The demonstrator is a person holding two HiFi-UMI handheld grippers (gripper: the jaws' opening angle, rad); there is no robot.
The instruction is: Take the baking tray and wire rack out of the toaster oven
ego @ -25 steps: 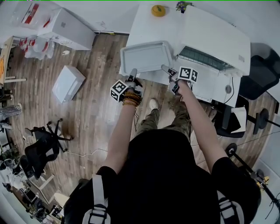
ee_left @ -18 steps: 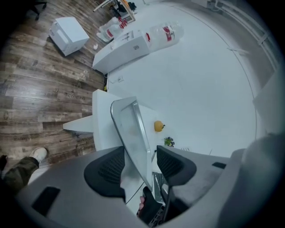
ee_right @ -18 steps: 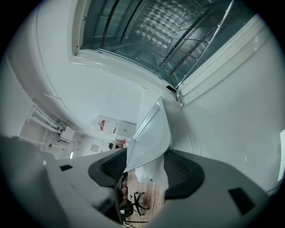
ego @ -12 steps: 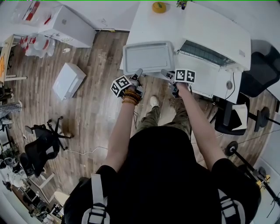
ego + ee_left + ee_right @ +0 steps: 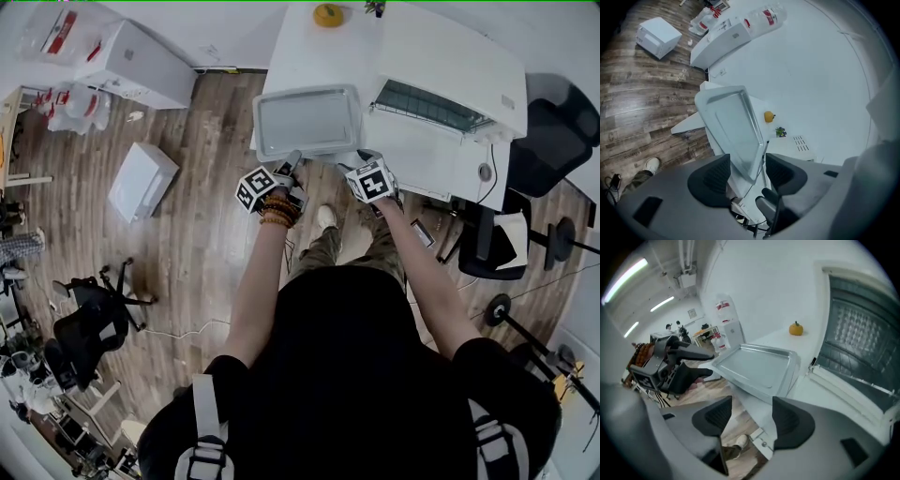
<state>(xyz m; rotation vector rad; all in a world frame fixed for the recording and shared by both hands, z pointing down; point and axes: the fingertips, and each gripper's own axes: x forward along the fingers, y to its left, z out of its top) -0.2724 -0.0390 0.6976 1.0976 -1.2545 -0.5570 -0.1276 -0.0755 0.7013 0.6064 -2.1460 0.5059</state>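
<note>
Left gripper (image 5: 747, 172): the jaws are apart and have just been opening. The near corner of the tray (image 5: 307, 120) sits in the gap between them, but the pads aren't squeezing it.

Right gripper (image 5: 751, 420): the jaws are spread wide and have also just been opening. There's nothing between them, just floor and the bench (image 5: 300, 52) edge beyond. So neither one is gripping anything.

Count-wise:
- one tray, lying flat on the bench just left of the oven (image 5: 469, 66)
- one rack (image 5: 427, 101), inside the oven above the dropped door
- one oven
- two grippers, both near the tray's front edge
- one little orange pumpkin-looking thing (image 5: 327, 14) at the back of the bench
</note>
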